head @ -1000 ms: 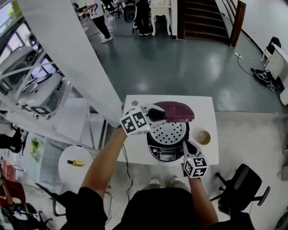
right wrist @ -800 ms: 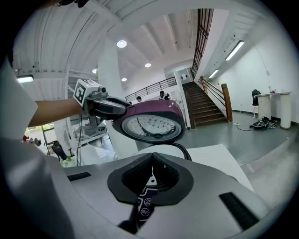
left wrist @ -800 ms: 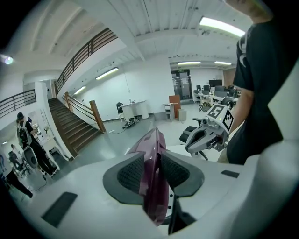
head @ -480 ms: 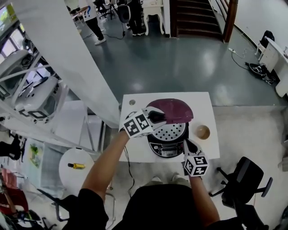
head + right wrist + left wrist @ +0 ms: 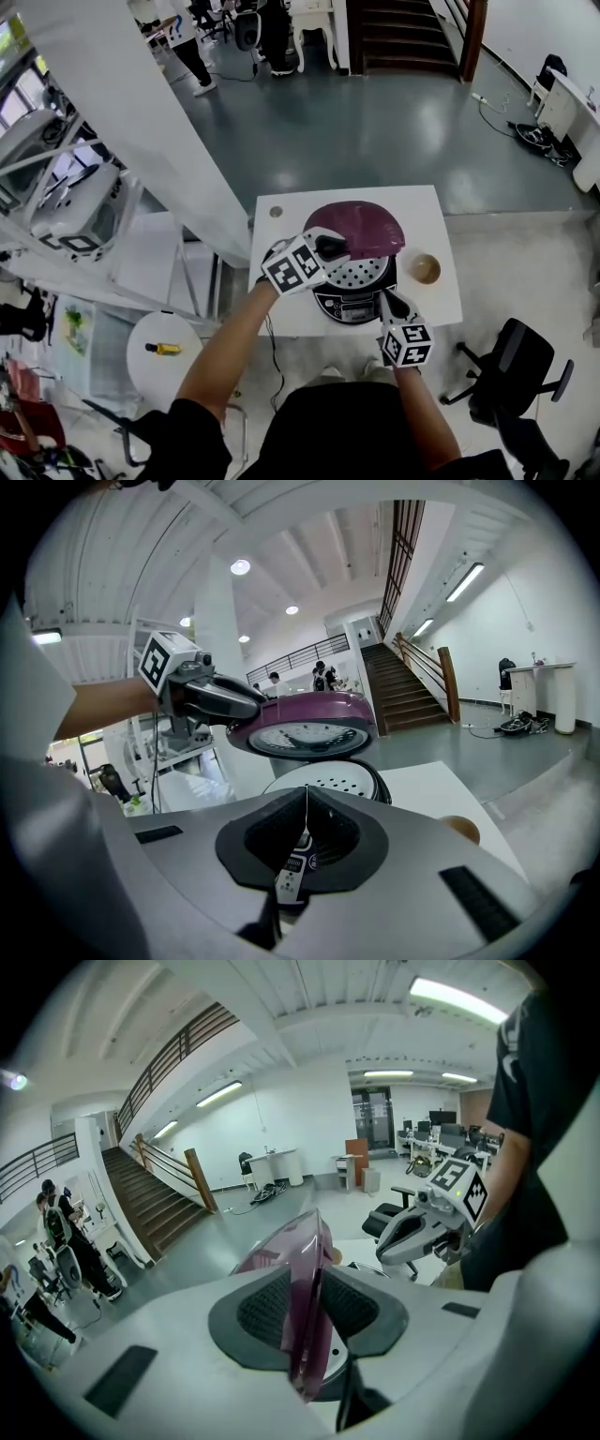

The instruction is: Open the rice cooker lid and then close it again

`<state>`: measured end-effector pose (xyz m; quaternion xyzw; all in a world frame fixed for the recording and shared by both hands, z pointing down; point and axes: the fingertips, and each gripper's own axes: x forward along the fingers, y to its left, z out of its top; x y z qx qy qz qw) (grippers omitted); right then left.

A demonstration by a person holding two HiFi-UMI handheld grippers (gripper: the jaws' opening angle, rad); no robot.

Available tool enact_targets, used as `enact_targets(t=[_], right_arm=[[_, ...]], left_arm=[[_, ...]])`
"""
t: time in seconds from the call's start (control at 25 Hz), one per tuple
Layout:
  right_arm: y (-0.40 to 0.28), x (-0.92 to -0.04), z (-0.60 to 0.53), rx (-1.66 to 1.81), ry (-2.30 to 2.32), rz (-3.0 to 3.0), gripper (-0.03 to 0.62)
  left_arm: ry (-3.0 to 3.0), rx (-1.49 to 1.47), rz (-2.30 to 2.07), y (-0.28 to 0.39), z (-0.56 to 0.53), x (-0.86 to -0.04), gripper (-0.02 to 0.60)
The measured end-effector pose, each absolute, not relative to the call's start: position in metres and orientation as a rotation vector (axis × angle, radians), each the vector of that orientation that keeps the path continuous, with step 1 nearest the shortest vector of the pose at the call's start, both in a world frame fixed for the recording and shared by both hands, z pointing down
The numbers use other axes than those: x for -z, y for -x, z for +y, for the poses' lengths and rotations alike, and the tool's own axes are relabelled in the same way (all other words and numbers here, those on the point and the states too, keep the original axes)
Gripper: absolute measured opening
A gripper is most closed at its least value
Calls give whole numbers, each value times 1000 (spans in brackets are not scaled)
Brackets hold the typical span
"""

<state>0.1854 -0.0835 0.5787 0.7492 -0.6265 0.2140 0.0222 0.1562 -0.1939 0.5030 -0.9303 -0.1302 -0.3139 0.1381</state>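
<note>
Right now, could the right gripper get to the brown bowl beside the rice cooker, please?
Probably yes: the right gripper, shut and empty, sits close to the bowl, with only bare table between them.

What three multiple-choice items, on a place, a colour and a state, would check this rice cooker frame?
1. Where is the bowl?
A) on the table beside the cooker
B) inside the cooker
C) under the table

2. What colour is the lid?
A) white
B) purple
C) green

3. How is the lid?
A) shut flat
B) lying on the table
C) raised, gripped by the left tool

Key:
1 A: the head view shows it on the tabletop next to the cooker.
2 B: its shell is purple in every view.
3 C: the left tool clamps its edge, and the cooker's inside shows beneath it.
</note>
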Motion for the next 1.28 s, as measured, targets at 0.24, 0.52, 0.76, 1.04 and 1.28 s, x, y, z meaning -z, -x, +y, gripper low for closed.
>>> enact_targets(t=[0.24, 0.52, 0.76, 1.04, 1.28], right_arm=[[-185, -582, -77, -668, -2330, -1919, 2], [-186, -585, -74, -675, -2334, -1902, 2], [-187, -585, -75, -673, -2337, -1887, 2], [-194, -591, -70, -688, -2341, -1858, 2], [-194, -595, -70, -689, -2330, -1856, 2]], left_arm=[[2692, 912, -397, -152, -183, -515, 81], [2672, 913, -413, -151, -176, -523, 83], [2660, 911, -415, -147, -169, -534, 83], [2642, 928, -428, -144, -161, -549, 84], [2638, 928, -426, -141, -156, -558, 84]])
